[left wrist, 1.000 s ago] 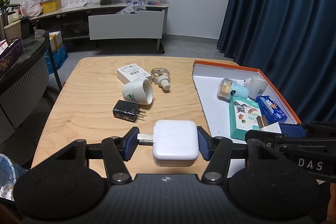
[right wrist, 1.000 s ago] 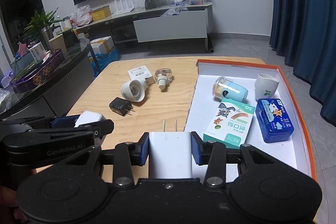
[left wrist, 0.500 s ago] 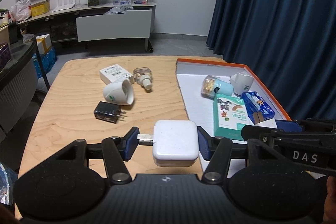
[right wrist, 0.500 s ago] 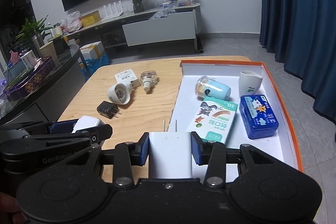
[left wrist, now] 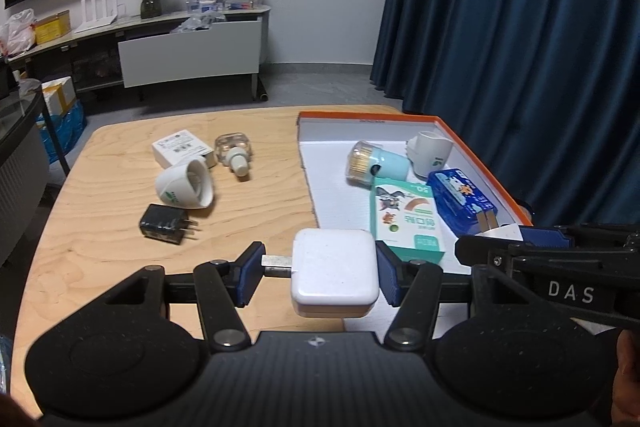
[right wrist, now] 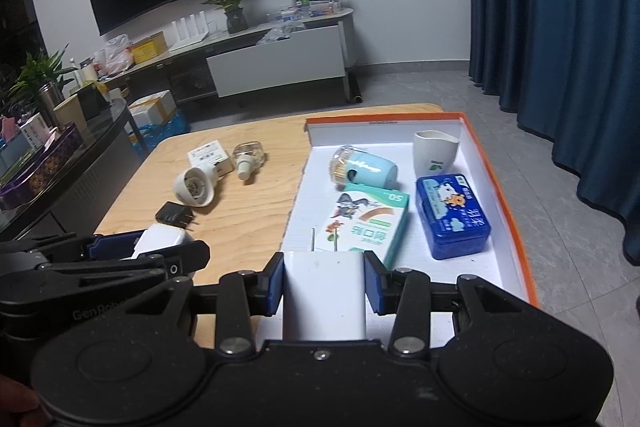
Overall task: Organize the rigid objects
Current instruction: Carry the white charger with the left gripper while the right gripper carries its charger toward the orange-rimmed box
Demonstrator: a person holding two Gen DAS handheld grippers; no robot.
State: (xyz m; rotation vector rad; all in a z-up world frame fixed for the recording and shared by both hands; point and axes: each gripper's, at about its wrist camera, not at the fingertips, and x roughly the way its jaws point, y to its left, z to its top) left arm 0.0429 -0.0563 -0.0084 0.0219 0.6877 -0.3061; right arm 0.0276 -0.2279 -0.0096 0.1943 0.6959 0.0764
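- The left gripper point(left wrist: 318, 273) is gripping a square white charger point(left wrist: 334, 273), jaws clamped across its width with the metal stub at its side pressing one pad, so the block is riding flat and level just above the near edge of the wooden surface point(left wrist: 100, 247).
- The right gripper point(right wrist: 324, 283) is carrying a taller white plug adapter point(right wrist: 323, 293), jaws closed on its two flat faces and its two prongs pointing ahead, clear of the pads; it is hovering over the near end of the orange-edged tray point(right wrist: 516, 247).
- Both loads are probably heading for that tray, since the things already sorted are lying inside it.
- Nearest in the tray, a green plaster box point(right wrist: 370, 223) is lying flat beside a blue tin point(right wrist: 452, 221), the two side by side, leaving bare white floor in front, a likely spot for the chargers.
- Behind them, a pale blue toothpick jar point(right wrist: 362, 169) is resting on its side and a white cup point(right wrist: 436, 153) is standing upright in the far corner.
- On the bare surface to the left, four things are waiting outside the tray: a black plug point(left wrist: 166, 223), a tipped white cone-shaped holder point(left wrist: 186, 185), a small clear bottle point(left wrist: 234, 153) on its side, and a flat white box point(left wrist: 180, 149) farthest off.
- These loose pieces are sitting close together but mostly apart, easy for one pair of jaws to reach.
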